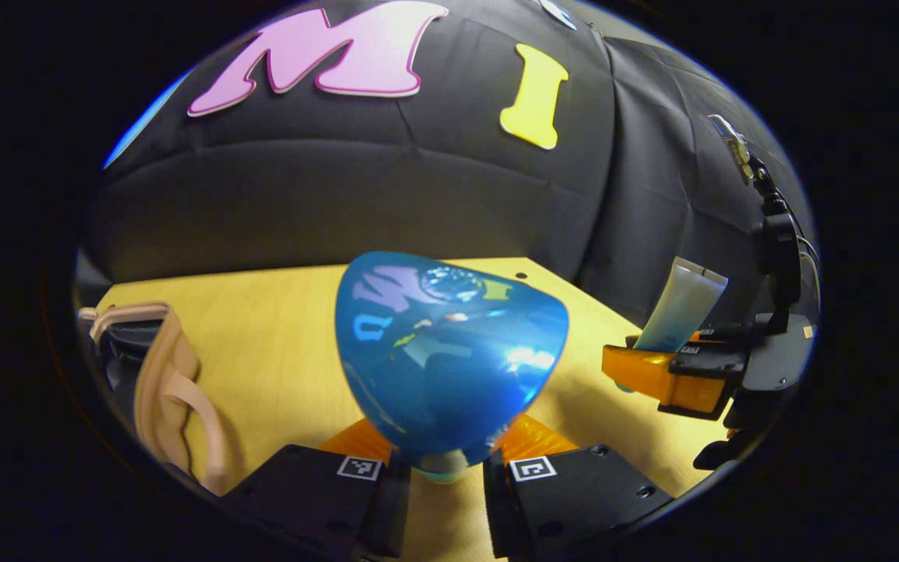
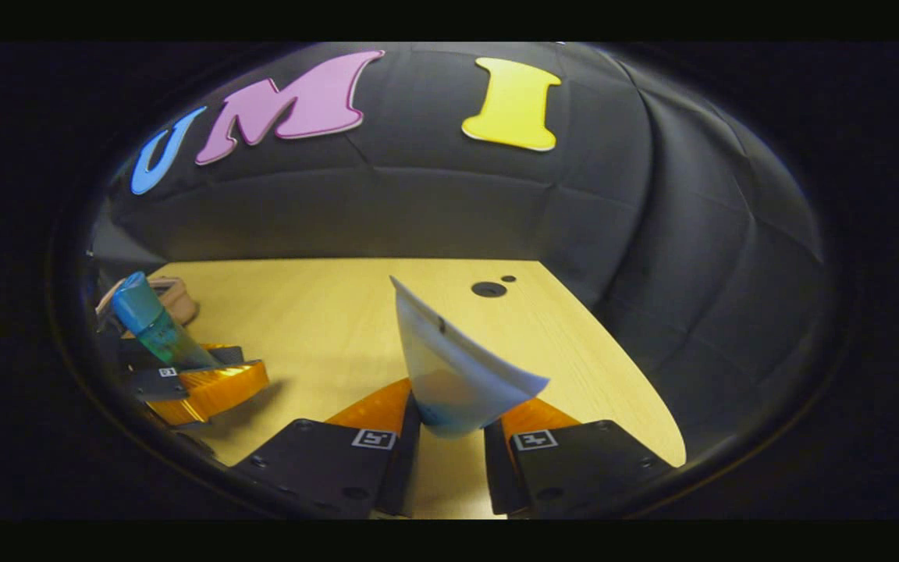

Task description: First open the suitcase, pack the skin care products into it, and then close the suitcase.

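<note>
Left gripper [image 1: 438,468]: jaws clamped on a blue bottle [image 1: 449,359] standing up between them.
Right gripper [image 2: 449,437]: jaws clamped on a pale tube [image 2: 457,375].
Desk [image 2: 325,312]: below both loads.
Suitcase [image 1: 161,382]: beige-strapped edge left of the left jaws.

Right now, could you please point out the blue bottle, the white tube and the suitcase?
blue bottle [image 1: 449,367], left gripper view, on its glossy body.
white tube [image 2: 457,375], right gripper view, on its flat body.
suitcase [image 1: 165,375], left gripper view, on its beige edge at the table's left.
</note>
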